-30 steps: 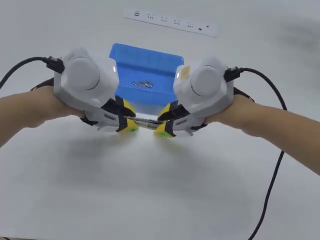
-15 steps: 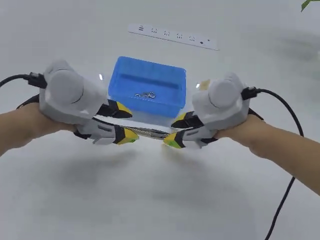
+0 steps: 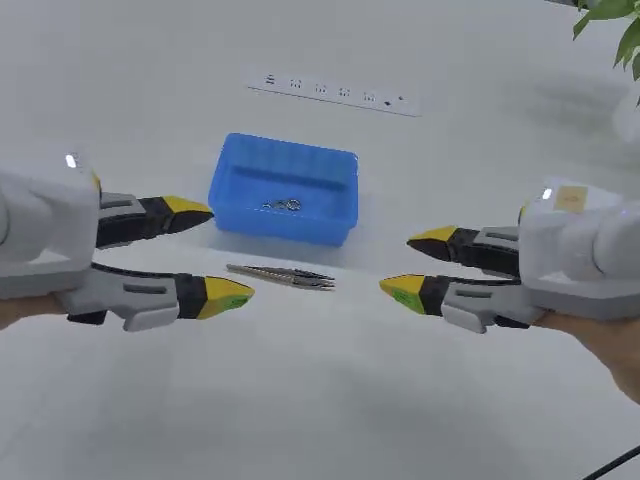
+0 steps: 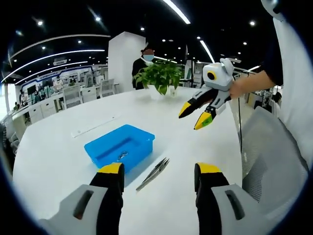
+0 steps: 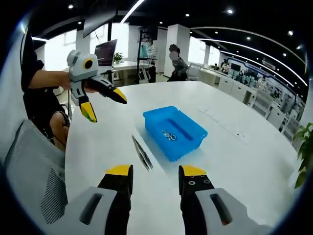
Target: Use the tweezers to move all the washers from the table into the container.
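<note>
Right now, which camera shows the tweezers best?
The head view: the tweezers lie side-on on the table, their full length clear. The left gripper view shows them slanting beside the blue container; the right gripper view shows them foreshortened, running away from the camera.

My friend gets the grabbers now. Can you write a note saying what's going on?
The left gripper is open and holds nothing.
The right gripper is open too, also holding nothing.
The tweezers lie flat on the table between the two, just in front of the blue container; neither gripper touches them.
The washers sit in a small cluster inside the container.
Done: every washer I can see is in.
Left: probably nothing; give the table a quick look for strays.
</note>
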Demonstrator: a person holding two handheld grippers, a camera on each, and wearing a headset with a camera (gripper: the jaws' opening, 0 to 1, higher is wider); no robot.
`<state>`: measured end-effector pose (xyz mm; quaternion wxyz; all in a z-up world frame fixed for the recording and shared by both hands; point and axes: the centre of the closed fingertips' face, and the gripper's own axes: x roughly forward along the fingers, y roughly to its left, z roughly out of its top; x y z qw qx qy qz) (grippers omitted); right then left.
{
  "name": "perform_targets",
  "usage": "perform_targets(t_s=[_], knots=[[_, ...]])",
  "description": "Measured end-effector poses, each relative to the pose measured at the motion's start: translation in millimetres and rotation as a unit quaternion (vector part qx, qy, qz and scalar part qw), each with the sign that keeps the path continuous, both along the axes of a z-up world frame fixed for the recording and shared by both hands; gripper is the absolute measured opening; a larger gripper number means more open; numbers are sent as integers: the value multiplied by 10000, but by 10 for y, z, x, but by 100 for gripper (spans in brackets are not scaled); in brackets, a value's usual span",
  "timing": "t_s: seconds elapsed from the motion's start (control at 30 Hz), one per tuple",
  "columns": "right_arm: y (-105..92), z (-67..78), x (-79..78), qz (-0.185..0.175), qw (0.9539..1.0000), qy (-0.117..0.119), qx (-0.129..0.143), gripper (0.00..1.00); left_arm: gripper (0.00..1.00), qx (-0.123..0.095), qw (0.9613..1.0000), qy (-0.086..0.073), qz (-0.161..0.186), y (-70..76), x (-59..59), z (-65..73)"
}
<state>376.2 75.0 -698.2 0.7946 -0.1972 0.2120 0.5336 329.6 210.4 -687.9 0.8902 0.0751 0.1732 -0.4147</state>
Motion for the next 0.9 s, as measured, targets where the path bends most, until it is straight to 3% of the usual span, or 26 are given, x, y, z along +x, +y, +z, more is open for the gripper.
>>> perform_targets(t_s=[0.1,0.3,0.4,0.6,0.73,0.9], knots=[[-6,169,-54,13,9995,-301,111,48,76,2,10000,-95,-22,-35,-59,106],[-15,288,-215,109,9986,-513,90,62,99,-258,9993,-287,14,-98,-139,322],[-29,288,-296,258,9975,-645,-95,71,100,-333,9990,-289,-60,-127,-199,372],[-3,384,-412,288,9970,-716,64,89,100,-141,9993,-359,-24,-103,-241,379],[-55,402,-422,238,9963,-824,-3,100,100,-25,9991,-427,-6,-65,-250,412],[-114,425,-455,210,9961,-858,-33,100,100,96,9986,-526,56,48,-219,497]])
